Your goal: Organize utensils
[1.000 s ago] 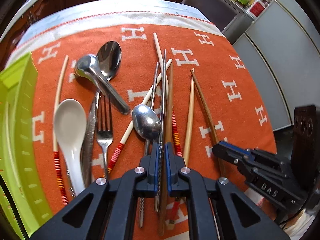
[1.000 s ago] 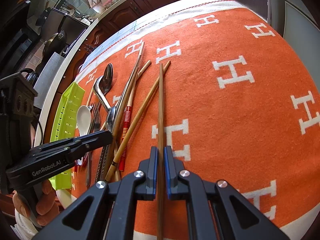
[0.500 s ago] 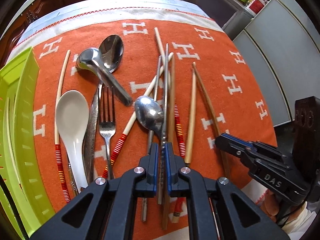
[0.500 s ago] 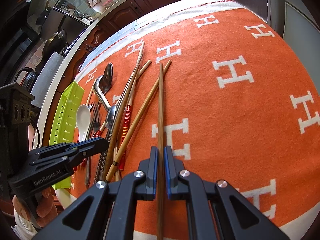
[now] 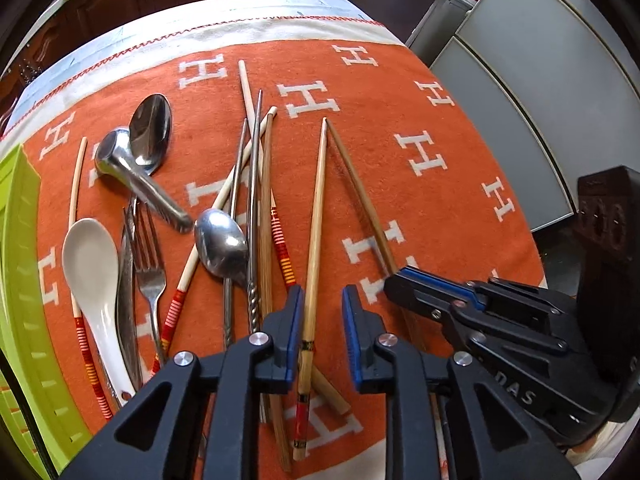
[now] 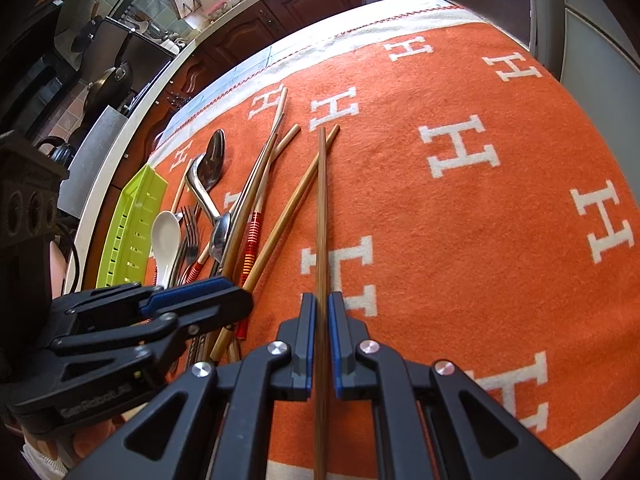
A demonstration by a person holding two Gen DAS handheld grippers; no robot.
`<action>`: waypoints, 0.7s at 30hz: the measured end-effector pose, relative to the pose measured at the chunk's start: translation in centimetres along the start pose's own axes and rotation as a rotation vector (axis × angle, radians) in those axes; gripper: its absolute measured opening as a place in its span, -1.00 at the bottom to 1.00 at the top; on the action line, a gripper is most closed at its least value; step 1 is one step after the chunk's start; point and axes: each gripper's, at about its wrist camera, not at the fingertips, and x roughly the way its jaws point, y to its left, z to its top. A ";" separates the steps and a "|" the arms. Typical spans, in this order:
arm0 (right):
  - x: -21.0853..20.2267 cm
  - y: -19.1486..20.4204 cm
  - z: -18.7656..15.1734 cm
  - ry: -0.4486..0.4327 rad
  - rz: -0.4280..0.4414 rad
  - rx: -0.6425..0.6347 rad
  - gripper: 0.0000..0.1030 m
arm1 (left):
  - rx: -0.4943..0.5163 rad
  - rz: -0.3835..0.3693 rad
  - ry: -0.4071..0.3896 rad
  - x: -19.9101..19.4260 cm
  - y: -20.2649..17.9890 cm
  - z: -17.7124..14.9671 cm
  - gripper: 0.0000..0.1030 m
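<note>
Starting at the left edge of the left wrist view, a lime green slotted tray [image 5: 24,280] is lying along the orange blanket [image 5: 400,200] patterned with white H letters. Just right of it, a white ceramic spoon [image 5: 90,264] is resting bowl-up, beside a table knife [image 5: 126,280] and a fork [image 5: 150,264]. Above these, a steel ladle-type spoon [image 5: 132,176] is crossing over a dark steel spoon [image 5: 150,130], and a third steel spoon [image 5: 222,244] is lying among a cluster of metal chopsticks [image 5: 252,200] and red-banded wooden chopsticks [image 5: 280,248]. The left gripper [image 5: 320,316] is pointing steeply down at the cloth; its jaws have just been opening and are now standing apart, with a light bamboo chopstick [image 5: 316,220] lying between them, the blue pads [image 5: 297,312] not pressing on it. The released twisted metal chopstick is sitting just left of that gripper. Further right, the right gripper [image 6: 319,320] is angling down over the blanket's near edge, clamped firmly on a dark brown bamboo chopstick [image 6: 321,208] that is running straight forward between its fingers. In the right wrist view the tip of that stick is touching the tip of a second brown chopstick [image 6: 288,216] lying on the blanket. A person's hand [image 6: 56,264] is partly showing behind the left tool.
</note>
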 end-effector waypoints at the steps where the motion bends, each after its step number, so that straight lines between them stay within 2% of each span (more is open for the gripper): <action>1: 0.0 0.0 0.0 -0.002 -0.001 0.002 -0.88 | -0.001 0.003 0.001 0.1 0.0 0.1 -0.66; 6: -0.4 -0.3 0.3 -0.015 -0.003 0.015 -0.88 | 0.024 0.032 -0.014 0.6 -0.5 0.6 -0.66; 12: -0.6 -0.6 0.3 -0.013 -0.007 0.026 -0.87 | 0.038 0.026 0.014 1.9 -1.0 0.9 -0.66; 16: -0.5 -0.8 0.3 -0.006 -0.011 0.035 -0.87 | 0.041 0.036 -0.007 1.9 -1.2 0.6 -0.67; 18: -0.5 -0.8 0.2 -0.005 -0.013 0.038 -0.87 | 0.040 0.049 -0.020 2.0 -1.2 0.4 -0.91; 21: -0.9 -0.6 0.1 -0.010 -0.016 0.038 -0.87 | 0.018 0.043 -0.035 1.6 -0.9 -0.2 -0.91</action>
